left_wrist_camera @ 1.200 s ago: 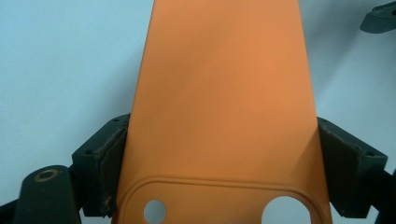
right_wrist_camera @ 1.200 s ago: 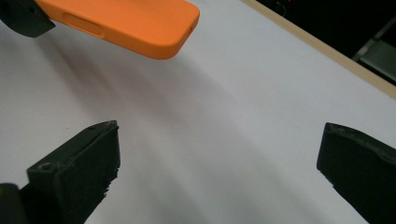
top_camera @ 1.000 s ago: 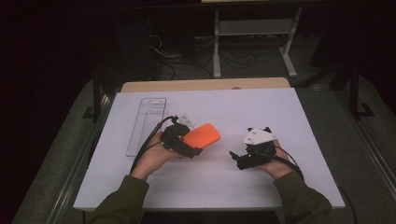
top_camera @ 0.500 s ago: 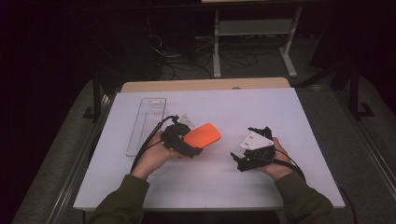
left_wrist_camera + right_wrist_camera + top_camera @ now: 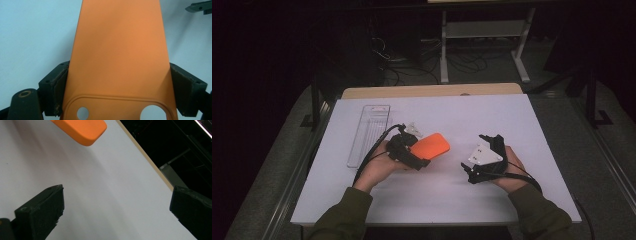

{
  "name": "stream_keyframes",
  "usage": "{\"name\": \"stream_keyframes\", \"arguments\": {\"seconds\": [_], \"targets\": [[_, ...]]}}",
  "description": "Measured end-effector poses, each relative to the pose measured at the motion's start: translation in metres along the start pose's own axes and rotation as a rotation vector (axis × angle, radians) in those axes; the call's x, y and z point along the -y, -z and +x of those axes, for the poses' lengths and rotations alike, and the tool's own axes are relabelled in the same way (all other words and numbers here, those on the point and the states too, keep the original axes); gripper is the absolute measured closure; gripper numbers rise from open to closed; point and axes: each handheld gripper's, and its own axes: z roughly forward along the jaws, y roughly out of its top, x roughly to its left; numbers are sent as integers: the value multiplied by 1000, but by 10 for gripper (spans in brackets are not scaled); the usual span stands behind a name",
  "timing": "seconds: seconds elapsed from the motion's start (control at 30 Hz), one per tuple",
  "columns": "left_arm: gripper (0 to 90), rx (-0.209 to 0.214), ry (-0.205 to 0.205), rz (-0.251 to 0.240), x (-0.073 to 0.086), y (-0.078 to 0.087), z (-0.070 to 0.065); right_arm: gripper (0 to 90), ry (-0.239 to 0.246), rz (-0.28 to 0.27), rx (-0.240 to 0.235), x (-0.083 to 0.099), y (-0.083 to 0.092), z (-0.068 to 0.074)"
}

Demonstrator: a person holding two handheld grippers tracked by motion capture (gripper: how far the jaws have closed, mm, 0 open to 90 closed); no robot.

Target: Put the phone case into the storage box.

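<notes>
— What have you got in the left gripper [image 5: 419,152]?

— I've got its fingers [image 5: 56,85] pressed against both long edges of the orange case [image 5: 430,146]. In the left gripper view the pads sit flush on either side, just above a raised outline with two round holes in it. The case is flat and smooth, with rounded corners.

— Where is the case, taking the clear tray [image 5: 369,134] as your mark?

— To the right of the tray and a little nearer me, apart from it. The tray lies lengthwise on the left part of the white counter [image 5: 472,115]. The case's near end is in my left gripper; its far end points away from the tray, toward the middle of the counter. I cannot tell whether that far end touches the surface.

— And the right gripper [image 5: 479,165]?

— Well to the right of the tray, past the case. Its fingers [image 5: 40,216] stand wide apart with nothing but white counter between them. In the right gripper view a corner of the case shows at the top left, well beyond the fingertips.

— Do the two grippers touch?

— No. There's bare counter between them.
</notes>
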Motion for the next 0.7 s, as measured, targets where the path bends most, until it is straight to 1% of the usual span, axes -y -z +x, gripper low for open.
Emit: {"name": "stream_keyframes", "arguments": {"seconds": [0.03, 0.07, 0.1, 0.13, 0.17, 0.2, 0.23, 0.3, 0.33, 0.47, 0.5, 0.57, 0.63, 0.67, 0.7], "targets": [[151, 2, 12, -6, 0, 0, 0, 0, 3, 1, 1, 0, 0, 1], [151, -1, 14, -7, 0, 1, 0, 0, 17, 0, 6, 0, -1, 1], [150, -1, 11, -8, 1, 1, 1, 0, 20, 2, 7, 0, -1, 2], [151, -2, 6, -10, 1, 2, 2, 0, 35, 4, 12, 0, -1, 2], [151, -2, 12, -9, 1, 2, 2, 0, 34, 3, 12, -1, -1, 2], [151, -4, 18, -10, 1, 2, 2, 0, 51, 3, 20, -1, -2, 2], [151, -5, 23, -13, 1, 2, 1, 0, 56, 2, 23, -1, -2, 3], [151, -5, 16, -12, 1, 3, 2, 0, 62, 4, 26, -2, -1, 4], [151, -5, 16, -13, 1, 3, 2, 0, 83, 4, 37, -2, -1, 4], [151, -5, 15, -14, 1, 4, 1, 0, 107, 1, 50, -3, 0, 6], [150, -5, 9, -9, 0, 4, 2, 0, 116, 1, 57, -3, 0, 6], [151, -4, 9, -9, 0, 4, 1, 0, 132, -2, 71, -4, 0, 7], [150, -1, 25, -26, 0, 2, 0, 0, 141, -5, 80, -4, 0, 8], [151, 0, 27, -25, 0, 2, 0, 0, 148, -5, 82, -4, 1, 8], [151, -5, 24, -28, 0, 2, -1, 0, 154, -6, 94, -5, 1, 9]]}}
